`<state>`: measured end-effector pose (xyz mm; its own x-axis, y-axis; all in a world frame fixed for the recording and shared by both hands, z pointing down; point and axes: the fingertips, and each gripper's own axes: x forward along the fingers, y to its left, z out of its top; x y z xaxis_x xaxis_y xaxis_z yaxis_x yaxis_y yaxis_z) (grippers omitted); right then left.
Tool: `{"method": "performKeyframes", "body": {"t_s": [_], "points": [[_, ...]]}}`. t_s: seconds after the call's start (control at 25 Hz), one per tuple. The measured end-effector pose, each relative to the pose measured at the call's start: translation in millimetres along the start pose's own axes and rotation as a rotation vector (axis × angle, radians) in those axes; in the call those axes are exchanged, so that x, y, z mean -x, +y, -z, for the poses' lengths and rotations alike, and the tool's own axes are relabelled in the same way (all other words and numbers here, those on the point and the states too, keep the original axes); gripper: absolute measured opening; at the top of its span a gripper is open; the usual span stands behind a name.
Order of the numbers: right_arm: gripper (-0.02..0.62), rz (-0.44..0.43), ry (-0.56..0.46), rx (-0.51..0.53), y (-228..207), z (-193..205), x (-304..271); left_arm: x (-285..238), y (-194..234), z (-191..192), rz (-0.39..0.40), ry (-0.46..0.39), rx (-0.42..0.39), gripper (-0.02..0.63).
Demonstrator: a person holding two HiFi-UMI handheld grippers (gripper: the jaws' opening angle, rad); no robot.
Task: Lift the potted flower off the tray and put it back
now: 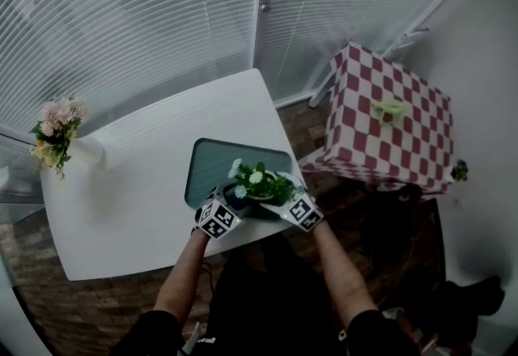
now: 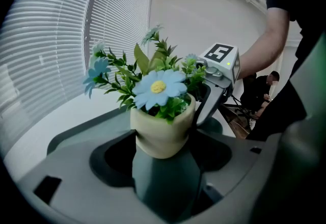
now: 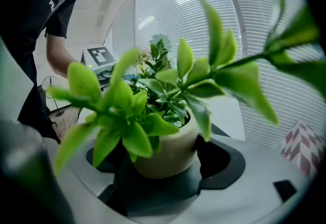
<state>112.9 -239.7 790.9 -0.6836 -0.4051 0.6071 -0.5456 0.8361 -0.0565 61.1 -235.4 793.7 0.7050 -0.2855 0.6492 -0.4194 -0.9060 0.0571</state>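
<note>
- Your left tool (image 1: 235,202) and right tool (image 1: 281,201) each have their jaws closed together, tips against opposite sides of the cream round pot of blue-and-white flowers (image 1: 257,184).
- That pot is over the near end of the dark green rectangular tray (image 1: 212,164) on the white surface (image 1: 129,184).

White counter (image 1: 146,184), rounded corners, set against the blinds. Two things directly on it:
- dark grey-green tray (image 1: 212,167), rounded rectangle, at the right side of the counter. Its far end is bare; its near end runs toward the counter's front edge and is covered from view there.
- vase of flowers (image 1: 63,134), pink and yellow blooms, at the far-left corner, well apart from the tray.

Rest of the top is plain white. Counter stands on a brown brick-pattern floor (image 1: 81,310).

To the right, apart from the counter, is a side table (image 1: 388,140) under a red-and-white check cloth. One pale green item (image 1: 391,109) lies on it; can't tell what it is.
</note>
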Motion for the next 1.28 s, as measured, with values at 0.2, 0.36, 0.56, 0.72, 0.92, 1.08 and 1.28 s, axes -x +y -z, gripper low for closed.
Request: {"method": "performKeyframes", "body": {"t_s": [0.2,0.36,0.56,0.72,0.92,1.08,1.28], "points": [[0.402,0.028,0.020,-0.007,-1,2,-1,0,1,1,0.001,-0.017,0.016,0.302],[0.402,0.065,0.005,-0.050,-5,3,6,4,4,-2,-0.029,-0.037,0.033,0.302],[0.402,0.111,-0.031,-0.091,-11,4,16,20,17,4,-0.108,-0.062,0.098,0.302],[0.402,0.153,-0.045,-0.120,-13,4,26,41,25,7,-0.165,-0.087,0.130,0.302],[0.402,0.190,-0.076,-0.123,-13,-4,38,61,30,8,-0.210,-0.125,0.165,0.302],[0.402,0.206,-0.089,-0.112,-9,-8,49,86,32,-3,-0.242,-0.189,0.205,0.302],[0.402,0.269,-0.116,-0.114,0,-11,71,109,20,-21,-0.248,-0.244,0.153,0.302]]}}
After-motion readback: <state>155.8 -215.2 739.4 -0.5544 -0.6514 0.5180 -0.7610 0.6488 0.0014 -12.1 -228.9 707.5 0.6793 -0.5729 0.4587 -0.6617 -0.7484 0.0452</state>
